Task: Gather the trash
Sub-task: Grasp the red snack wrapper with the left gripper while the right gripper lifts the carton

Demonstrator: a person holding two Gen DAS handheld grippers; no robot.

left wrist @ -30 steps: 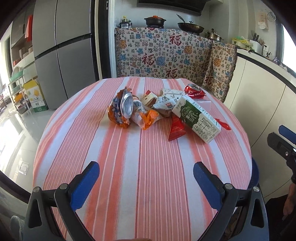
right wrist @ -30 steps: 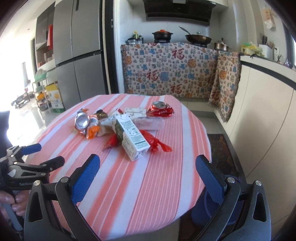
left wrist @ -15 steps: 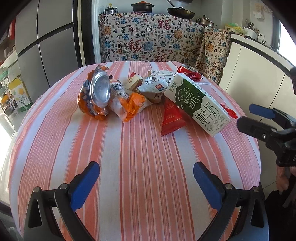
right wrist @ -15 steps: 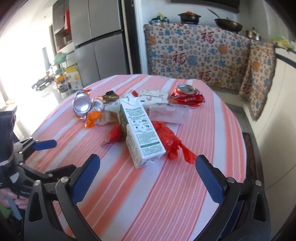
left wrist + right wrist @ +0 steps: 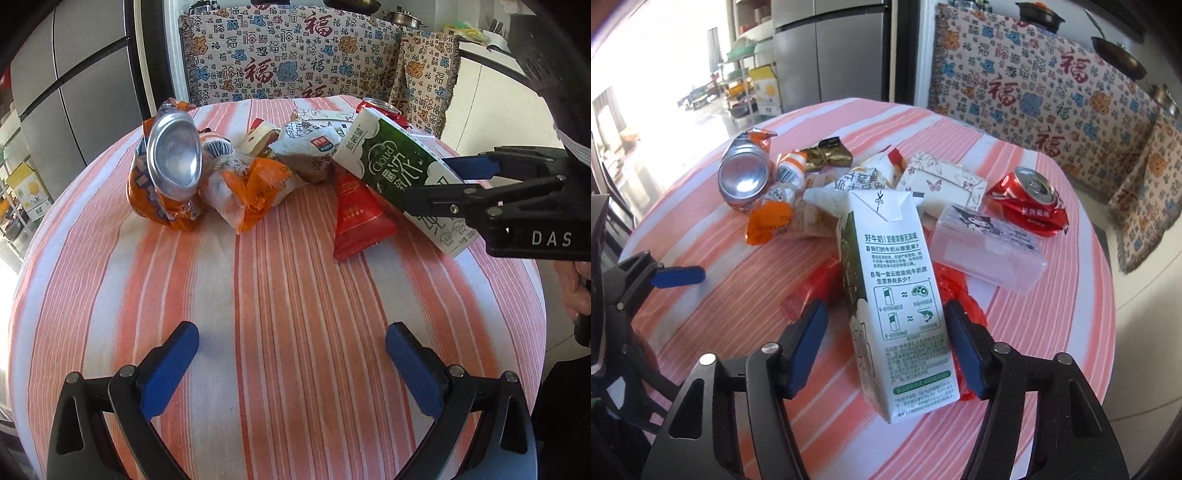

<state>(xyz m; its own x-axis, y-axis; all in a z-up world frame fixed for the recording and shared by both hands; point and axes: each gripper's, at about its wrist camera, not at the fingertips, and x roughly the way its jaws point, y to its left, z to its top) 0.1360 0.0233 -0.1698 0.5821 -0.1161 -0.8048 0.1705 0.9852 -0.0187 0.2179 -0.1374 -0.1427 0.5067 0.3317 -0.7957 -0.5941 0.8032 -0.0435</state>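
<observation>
A pile of trash lies on the round striped table [image 5: 277, 295]. In it are a green-and-white milk carton [image 5: 897, 295] on its side, a crushed orange can [image 5: 173, 158], a crushed red can [image 5: 1030, 203], a red wrapper [image 5: 356, 214], an orange wrapper [image 5: 258, 188] and a clear plastic box [image 5: 990, 254]. My right gripper [image 5: 886, 310] straddles the carton's near end and its jaws are closing. The right pad is at the carton's edge, and a thin gap shows on the left. From the right, it [image 5: 428, 181] reaches over the carton [image 5: 391, 166]. My left gripper [image 5: 291, 365] is open over bare cloth in front of the pile.
A patterned cloth [image 5: 295, 62] hangs over a counter behind the table, with pots on top. A grey fridge [image 5: 831, 48] stands at the back left. White cabinets [image 5: 491, 103] run along the right. A hand [image 5: 576, 291] holds the right tool.
My right gripper moved in low over the milk carton and its jaws narrowed around it. My left gripper came forward and lower, closer to the pile, jaws unchanged.
</observation>
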